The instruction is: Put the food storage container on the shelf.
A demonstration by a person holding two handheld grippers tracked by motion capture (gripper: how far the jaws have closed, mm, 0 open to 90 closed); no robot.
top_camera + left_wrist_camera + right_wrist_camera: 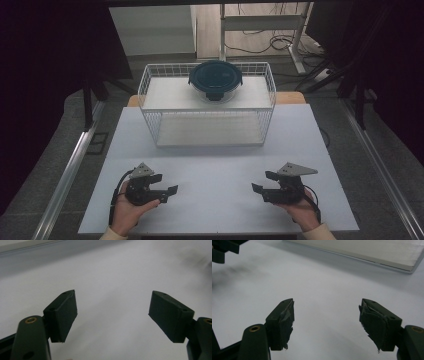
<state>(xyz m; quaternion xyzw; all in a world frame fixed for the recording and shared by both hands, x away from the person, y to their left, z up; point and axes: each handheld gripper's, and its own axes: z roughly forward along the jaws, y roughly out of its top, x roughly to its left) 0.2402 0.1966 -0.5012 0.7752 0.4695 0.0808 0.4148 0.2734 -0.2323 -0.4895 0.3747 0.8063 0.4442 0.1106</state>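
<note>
Left gripper (pixel 166 185) and right gripper (pixel 261 182) low over table (pixel 215 170), well short of wire basket (pixel 207 125); jaws apart, gripping nothing.

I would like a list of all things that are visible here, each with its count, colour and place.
basket: one, white wire, far middle of the table.
container: one, clear with dark blue lid, on the basket's upper shelf.
table: one, white, under everything.
left gripper: one, black, near left of the table, open, nothing between the jaws.
right gripper: one, black, near right, open, nothing between the jaws.
hands: two, at the near edge, each holding a gripper.
</note>
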